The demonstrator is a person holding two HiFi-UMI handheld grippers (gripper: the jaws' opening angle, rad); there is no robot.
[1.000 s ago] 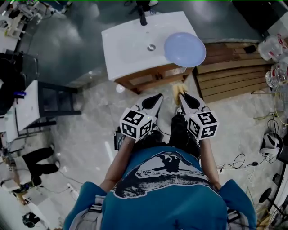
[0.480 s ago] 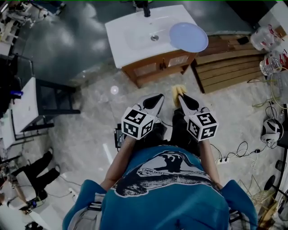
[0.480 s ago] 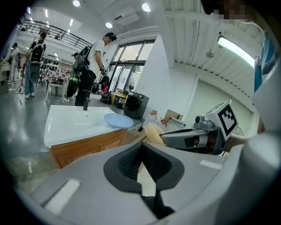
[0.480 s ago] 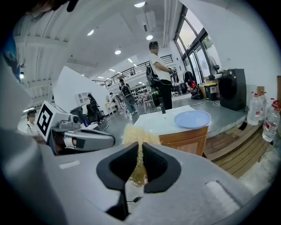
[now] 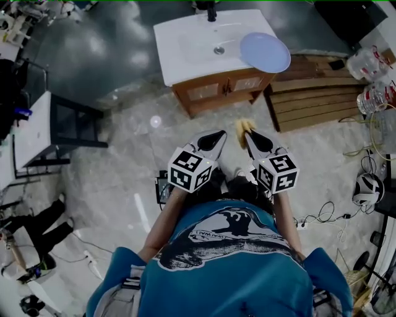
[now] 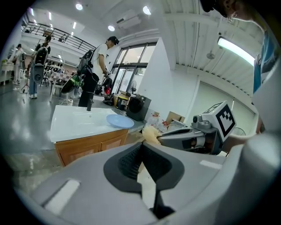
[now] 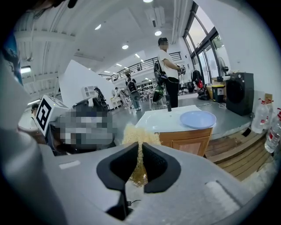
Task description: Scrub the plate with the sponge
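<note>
Setting: large open indoor hall, a robotics test floor rather than a home.

Evidence, head view: a washbasin cabinet (image 5: pixel 185 52) stands free on the polished floor at 12 o'clock. Wooden pallets (image 5: pixel 315 93) lie at 2 o'clock, loose cables (image 5: pixel 328 220) at 4 o'clock, and a white desk (image 5: pixel 28 136) at 9 o'clock.

Gripper views: mezzanine railing (image 7: pixel 145 61), tall glazing (image 7: pixel 203 44), recessed ceiling lights (image 6: pixel 79 6), and a standing person with a backpack (image 6: pixel 94 70).

My right gripper (image 7: pixel 139 149) is pinching a coarse, fibrous yellow sponge (image 7: pixel 137 133) in ribbed black rubbery pads (image 7: pixel 121 167); its shell and my left gripper (image 6: pixel 141 149) are showing matt grey plastic. The plate (image 7: pixel 198 118) is looking smooth, the basin top (image 7: pixel 162 121) glossy white, the cabinet (image 7: pixel 186 143) varnished wood.
</note>
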